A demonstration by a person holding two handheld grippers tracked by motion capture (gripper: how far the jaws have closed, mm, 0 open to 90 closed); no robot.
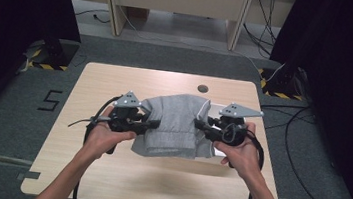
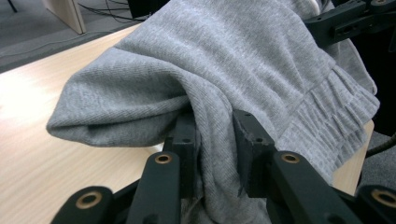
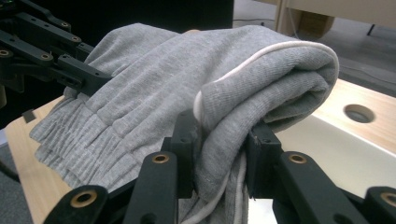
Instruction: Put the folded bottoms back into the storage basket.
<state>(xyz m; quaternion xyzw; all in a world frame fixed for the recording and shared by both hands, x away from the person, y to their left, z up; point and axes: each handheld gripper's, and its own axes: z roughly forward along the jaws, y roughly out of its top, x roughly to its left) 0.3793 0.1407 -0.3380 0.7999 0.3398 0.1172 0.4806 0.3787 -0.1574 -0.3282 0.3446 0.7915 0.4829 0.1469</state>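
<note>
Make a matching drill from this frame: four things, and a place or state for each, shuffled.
Things:
1. folded grey knit garment
2. left gripper
3. right gripper
4. round dark hole in the light wooden table

Places or states:
A. clamped on the garment's side with the white piping
B. far part of the tabletop, beyond the garment
C. clamped on the garment's plain grey side
D. held between both grippers over the table's middle

Pairs: 1-D, 2-C, 3-A, 4-B
</note>
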